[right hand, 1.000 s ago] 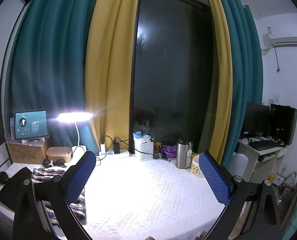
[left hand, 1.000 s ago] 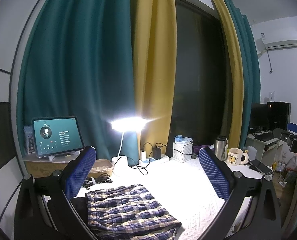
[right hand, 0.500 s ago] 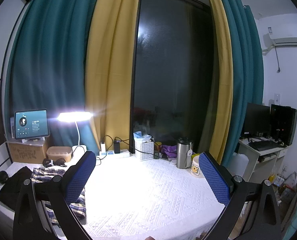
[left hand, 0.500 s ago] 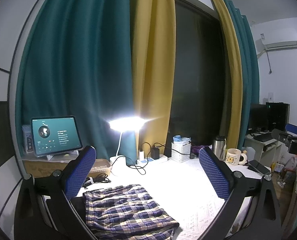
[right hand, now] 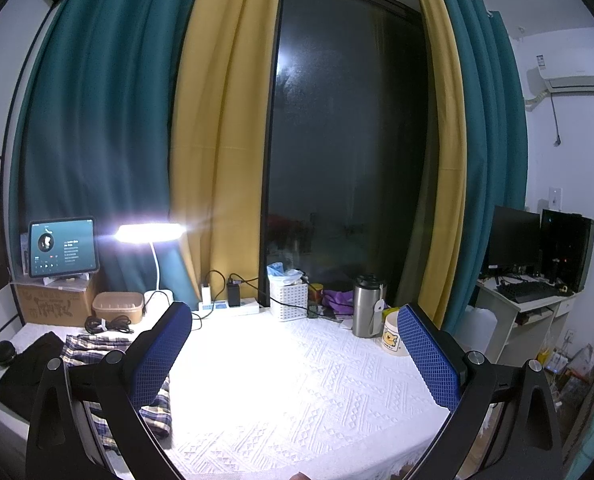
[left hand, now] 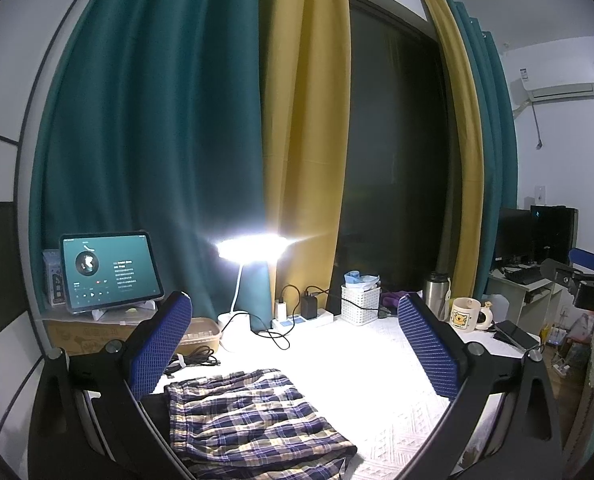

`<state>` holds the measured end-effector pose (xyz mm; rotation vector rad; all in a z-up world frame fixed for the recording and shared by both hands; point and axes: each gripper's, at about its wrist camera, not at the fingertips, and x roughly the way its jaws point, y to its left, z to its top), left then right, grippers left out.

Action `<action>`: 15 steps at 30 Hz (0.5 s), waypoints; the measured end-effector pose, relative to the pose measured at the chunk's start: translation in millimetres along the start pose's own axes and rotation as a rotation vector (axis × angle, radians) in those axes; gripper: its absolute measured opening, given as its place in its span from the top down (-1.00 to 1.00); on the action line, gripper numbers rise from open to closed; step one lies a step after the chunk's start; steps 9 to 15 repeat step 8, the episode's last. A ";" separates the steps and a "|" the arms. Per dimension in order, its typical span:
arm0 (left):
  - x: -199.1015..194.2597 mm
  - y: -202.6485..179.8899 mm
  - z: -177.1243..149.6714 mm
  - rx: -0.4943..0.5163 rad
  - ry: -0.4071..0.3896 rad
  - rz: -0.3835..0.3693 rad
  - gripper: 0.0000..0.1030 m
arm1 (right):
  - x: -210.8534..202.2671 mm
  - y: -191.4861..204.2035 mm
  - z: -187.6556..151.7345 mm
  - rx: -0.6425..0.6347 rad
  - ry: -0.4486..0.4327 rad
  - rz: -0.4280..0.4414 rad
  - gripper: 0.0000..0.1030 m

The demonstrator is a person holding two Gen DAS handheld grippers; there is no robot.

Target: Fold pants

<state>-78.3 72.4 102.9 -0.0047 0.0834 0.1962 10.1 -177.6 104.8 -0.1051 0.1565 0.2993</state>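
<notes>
Blue-and-cream plaid pants (left hand: 249,420) lie folded flat on the white patterned tablecloth (left hand: 377,380), low in the left wrist view. My left gripper (left hand: 297,344) is open and empty, held above and just behind them. In the right wrist view the pants (right hand: 93,348) lie at the far left, partly hidden by the left finger (right hand: 157,352). My right gripper (right hand: 297,344) is open and empty over the bare cloth (right hand: 297,380), to the right of the pants.
A dark garment (right hand: 25,364) lies left of the pants. At the back stand a lit desk lamp (left hand: 253,248), a tablet (left hand: 109,272) on a cardboard box, a power strip (left hand: 301,320), a white basket (left hand: 359,304), a steel flask (right hand: 367,308) and a mug (right hand: 393,336). A phone (left hand: 515,334) lies near the right edge.
The left wrist view has shifted slightly, so the pants sit a little lower and more to the left. The right wrist view is unchanged. Both grippers stay open.
</notes>
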 end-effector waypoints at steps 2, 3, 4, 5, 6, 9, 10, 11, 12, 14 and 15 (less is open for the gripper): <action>0.6 0.0 -0.4 0.000 0.002 -0.002 -0.98 | 0.5 0.2 0.4 0.000 0.002 -0.001 -1.00; 1.0 0.0 -0.7 0.000 0.003 -0.004 -0.98 | 0.5 0.1 0.3 -0.001 0.002 -0.002 -1.00; 1.5 0.3 -1.0 0.000 0.003 -0.008 -0.98 | 0.4 0.1 0.3 0.000 0.003 -0.002 -1.00; 1.4 0.4 -1.3 0.000 0.003 -0.010 -0.98 | 0.0 0.2 0.0 0.000 0.003 -0.003 -1.00; 1.6 0.1 -1.6 0.000 0.003 -0.012 -0.98 | -0.4 0.2 -0.2 0.000 0.002 -0.004 -1.00; -0.2 0.7 -2.0 0.000 -0.002 -0.013 -0.98 | 0.4 -0.1 -0.3 0.000 0.004 -0.002 -1.00; -0.2 0.7 -2.0 0.000 -0.002 -0.013 -0.98 | 0.4 -0.1 -0.3 0.000 0.004 -0.002 -1.00; -0.2 0.7 -2.0 0.000 -0.002 -0.013 -0.98 | 0.4 -0.1 -0.3 0.000 0.004 -0.002 -1.00; -0.2 0.7 -2.0 0.000 -0.002 -0.013 -0.98 | 0.4 -0.1 -0.3 0.000 0.004 -0.002 -1.00; -0.2 0.7 -2.0 0.000 -0.002 -0.013 -0.98 | 0.4 -0.1 -0.3 0.000 0.004 -0.002 -1.00; -0.2 0.7 -2.0 0.000 -0.002 -0.013 -0.98 | 0.4 -0.1 -0.3 0.000 0.004 -0.002 -1.00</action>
